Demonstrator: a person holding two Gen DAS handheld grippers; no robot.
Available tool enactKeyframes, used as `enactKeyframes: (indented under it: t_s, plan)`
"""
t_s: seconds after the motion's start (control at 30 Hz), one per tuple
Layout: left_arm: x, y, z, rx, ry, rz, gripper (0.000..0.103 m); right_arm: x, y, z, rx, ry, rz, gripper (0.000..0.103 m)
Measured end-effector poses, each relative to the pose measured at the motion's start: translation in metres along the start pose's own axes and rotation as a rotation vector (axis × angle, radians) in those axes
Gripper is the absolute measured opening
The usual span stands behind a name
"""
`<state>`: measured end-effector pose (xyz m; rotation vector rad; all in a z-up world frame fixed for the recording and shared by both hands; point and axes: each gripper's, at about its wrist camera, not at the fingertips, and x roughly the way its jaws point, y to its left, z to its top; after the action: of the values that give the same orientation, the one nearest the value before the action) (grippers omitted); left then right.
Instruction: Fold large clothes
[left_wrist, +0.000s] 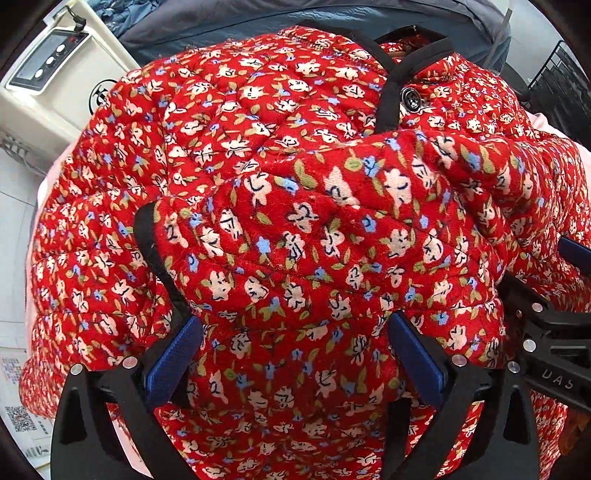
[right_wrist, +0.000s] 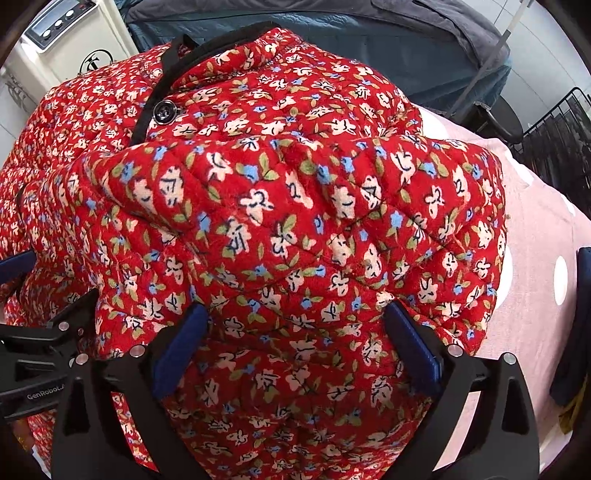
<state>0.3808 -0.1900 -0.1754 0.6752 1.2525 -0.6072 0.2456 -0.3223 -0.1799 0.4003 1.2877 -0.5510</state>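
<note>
Red floral quilted jacket fills both views, lying on a pink spotted cover, one sleeve folded across its front. Right gripper and left gripper both stand spread, blue pads astride the cloth, not pinching. White appliance sits far left.
</note>
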Motion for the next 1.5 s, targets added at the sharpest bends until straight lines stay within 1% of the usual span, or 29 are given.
enactKeyframes:
  t_s: [0.13, 0.17, 0.23, 0.27, 0.3, 0.37, 0.43, 0.5, 0.57, 0.63, 0.8, 0.9, 1.0, 1.03, 1.17, 1.2, 1.27, 1.33, 1.37, 1.5]
  plan:
    - [0.004, 0.0, 0.013, 0.005, 0.001, -0.007, 0.099, 0.004, 0.004, 0.001, 0.004, -0.005, -0.018, 0.097]
    - [0.008, -0.001, 0.006, 0.004, -0.002, -0.007, 0.099, 0.005, 0.004, 0.002, 0.004, -0.006, -0.022, 0.097]
    - [0.006, 0.001, 0.008, 0.005, -0.017, -0.005, 0.099, 0.006, 0.008, 0.003, 0.003, -0.007, -0.026, 0.097]
    - [0.0, -0.001, -0.004, 0.005, -0.024, -0.002, 0.099, 0.005, 0.011, 0.0, 0.003, -0.009, -0.028, 0.097]
    - [-0.002, -0.002, -0.003, 0.012, -0.034, 0.004, 0.099, 0.005, 0.012, -0.001, 0.003, -0.011, -0.027, 0.097]
    - [-0.003, -0.013, -0.024, 0.015, -0.049, 0.008, 0.098, 0.003, 0.015, -0.005, 0.001, -0.012, -0.026, 0.097]
    - [-0.009, -0.012, -0.029, 0.014, -0.074, 0.001, 0.098, -0.009, 0.018, -0.01, 0.007, -0.011, -0.017, 0.097]
    - [-0.02, -0.012, -0.038, 0.01, -0.107, -0.006, 0.098, -0.023, 0.017, -0.013, 0.02, -0.033, -0.011, 0.097]
    - [-0.031, -0.007, -0.044, -0.011, -0.131, 0.002, 0.098, -0.042, 0.016, -0.021, 0.029, -0.092, -0.017, 0.097]
    - [-0.045, 0.0, -0.055, -0.055, -0.154, 0.013, 0.097, -0.06, 0.015, -0.033, 0.035, -0.129, -0.052, 0.097]
    - [-0.068, 0.02, -0.091, -0.141, -0.184, -0.03, 0.097, -0.079, 0.009, -0.075, 0.094, -0.141, -0.018, 0.097]
    - [-0.075, 0.027, -0.121, -0.164, -0.174, -0.024, 0.097, -0.081, 0.01, -0.108, 0.132, -0.107, 0.019, 0.097]
    - [-0.074, 0.033, -0.157, -0.182, -0.142, -0.011, 0.097, -0.084, 0.018, -0.129, 0.138, -0.079, 0.052, 0.097]
    - [-0.075, 0.034, -0.166, -0.188, -0.132, -0.01, 0.097, -0.084, 0.02, -0.141, 0.129, -0.066, 0.065, 0.097]
    - [-0.079, 0.038, -0.204, -0.208, -0.113, -0.015, 0.097, -0.083, 0.037, -0.171, 0.06, -0.023, 0.082, 0.097]
    - [-0.079, 0.042, -0.209, -0.213, -0.106, -0.014, 0.097, -0.082, 0.041, -0.176, 0.045, -0.012, 0.086, 0.097]
    - [-0.076, 0.048, -0.228, -0.233, -0.081, -0.007, 0.097, -0.078, 0.049, -0.184, 0.01, 0.022, 0.085, 0.097]
    - [-0.074, 0.057, -0.244, -0.264, -0.062, -0.01, 0.097, -0.076, 0.056, -0.193, -0.03, 0.034, 0.062, 0.097]
    - [-0.073, 0.064, -0.252, -0.293, -0.057, -0.026, 0.097, -0.076, 0.06, -0.196, -0.052, 0.032, 0.049, 0.097]
    - [-0.073, 0.092, -0.278, -0.408, -0.032, -0.044, 0.097, -0.074, 0.071, -0.207, -0.096, 0.048, 0.021, 0.097]
